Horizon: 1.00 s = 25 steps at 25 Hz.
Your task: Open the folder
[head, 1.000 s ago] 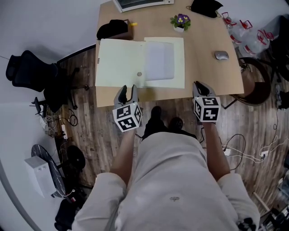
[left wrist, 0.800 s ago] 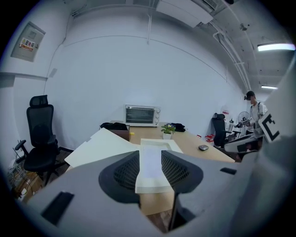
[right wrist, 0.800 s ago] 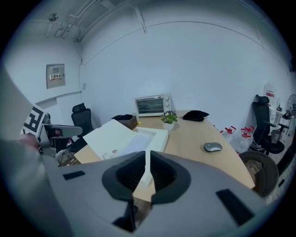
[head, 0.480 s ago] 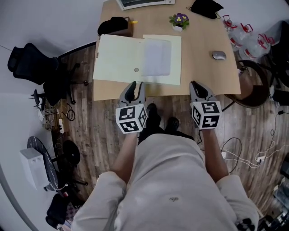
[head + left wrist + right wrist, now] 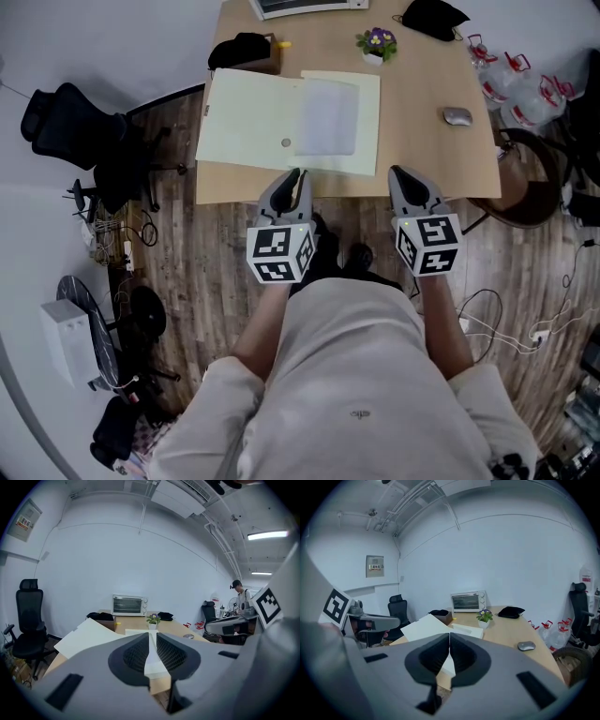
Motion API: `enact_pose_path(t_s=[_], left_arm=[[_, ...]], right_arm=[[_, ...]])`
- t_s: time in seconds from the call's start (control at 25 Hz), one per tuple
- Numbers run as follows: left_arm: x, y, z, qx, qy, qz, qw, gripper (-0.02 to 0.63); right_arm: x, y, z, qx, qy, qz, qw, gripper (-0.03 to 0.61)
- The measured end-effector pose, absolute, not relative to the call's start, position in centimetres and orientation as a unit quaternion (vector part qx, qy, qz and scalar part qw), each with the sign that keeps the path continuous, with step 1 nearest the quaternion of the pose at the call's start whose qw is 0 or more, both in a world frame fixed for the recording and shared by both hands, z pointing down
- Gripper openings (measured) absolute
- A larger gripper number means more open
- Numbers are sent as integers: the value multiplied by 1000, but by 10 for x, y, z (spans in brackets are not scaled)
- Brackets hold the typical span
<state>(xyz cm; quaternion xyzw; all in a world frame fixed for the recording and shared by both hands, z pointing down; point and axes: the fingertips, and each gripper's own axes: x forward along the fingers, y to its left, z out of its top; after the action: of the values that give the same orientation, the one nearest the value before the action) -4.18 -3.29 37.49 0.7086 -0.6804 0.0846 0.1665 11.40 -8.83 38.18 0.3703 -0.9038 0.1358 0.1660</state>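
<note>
Matte cream folder (image 5: 253, 117) spread flat on wooden table (image 5: 422, 84); left gripper (image 5: 298, 173) just narrowed to an empty slit, right gripper (image 5: 397, 172) shut, empty; both raised since earlier.

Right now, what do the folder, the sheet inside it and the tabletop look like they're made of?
Folder: pale cream card, likely manila, matte; crisp straight edges, no glare.
Sheet inside: whitish, greyer than the card; paper or a frosted plastic sleeve, can't tell.
Tabletop: light wood-look, probably laminate; even tone, faint grain at most.
</note>
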Motion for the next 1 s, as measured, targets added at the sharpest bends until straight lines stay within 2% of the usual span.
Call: enact_pose_path(t_s=[0.48, 1.0], left_arm=[[-26, -24, 370, 721, -667, 90, 166, 12], [-12, -22, 368, 737, -650, 85, 165, 8]], right_arm=[[102, -75, 373, 336, -919, 126, 163, 5], [96, -68, 370, 325, -924, 119, 161, 5]])
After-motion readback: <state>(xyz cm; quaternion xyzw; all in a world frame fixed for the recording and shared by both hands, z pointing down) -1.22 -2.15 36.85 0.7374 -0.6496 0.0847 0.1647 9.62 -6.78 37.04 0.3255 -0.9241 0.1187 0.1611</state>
